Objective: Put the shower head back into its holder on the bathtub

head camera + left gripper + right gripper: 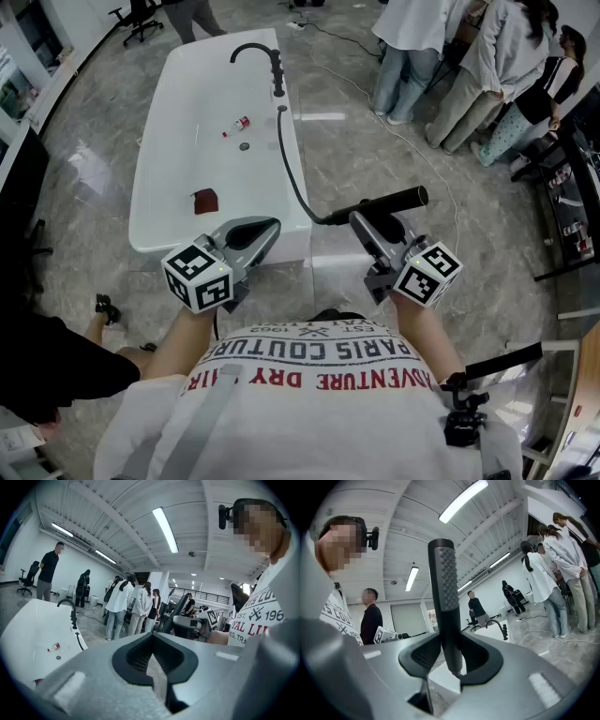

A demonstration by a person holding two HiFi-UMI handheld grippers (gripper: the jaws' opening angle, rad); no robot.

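A white bathtub [155,159] lies ahead on the left, with a black curved faucet [258,52] at its far end. From the tub's right rim a black hose [292,169] runs to the black shower head [384,202]. My right gripper [370,223] is shut on the shower head's handle [446,597], to the right of the tub's near corner; the handle crosses the jaws. My left gripper [258,230] is shut with nothing in it, just before the tub's near end. The left gripper view shows the closed jaws [152,656], the tub [28,630] and the faucet [70,609].
Inside the tub lie a small red-and-white bottle [241,123] and a dark red object [205,200] near the drain [245,146]. Several people [487,66] stand at the upper right. A black rack [572,197] stands at the right; an office chair [141,14] is far left.
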